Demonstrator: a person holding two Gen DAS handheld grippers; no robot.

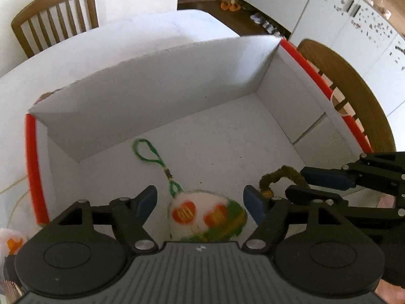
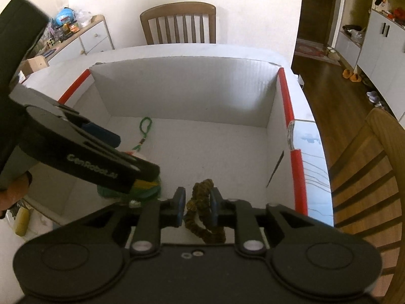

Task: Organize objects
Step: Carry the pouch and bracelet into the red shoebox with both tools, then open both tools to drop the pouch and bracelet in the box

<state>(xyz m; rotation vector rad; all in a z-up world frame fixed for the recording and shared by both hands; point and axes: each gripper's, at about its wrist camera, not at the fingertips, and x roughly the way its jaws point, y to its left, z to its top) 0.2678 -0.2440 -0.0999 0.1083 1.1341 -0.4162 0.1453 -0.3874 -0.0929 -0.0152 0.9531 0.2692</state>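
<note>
A white tabletop (image 2: 298, 58) carries a large open white cardboard box (image 1: 157, 86) with red strips along two of its top edges; the box takes up most of the tabletop and its far wall rises toward the far edge. Wooden chairs (image 2: 178, 22) stand at the far edge and along the right edge. Most of the box floor is bare toward its far wall and right corner. The left gripper (image 1: 200, 202) hangs over the near part of the box, jaws released and wide apart, with a white plush charm (image 1: 202, 215) with orange and green patches and a green loop cord lying on the box floor between and below them. Just beside it, the right gripper (image 2: 196, 205) reaches in over the near wall, jaws clenched on a brown fuzzy cord (image 2: 200, 202), which arches from the grip.
</note>
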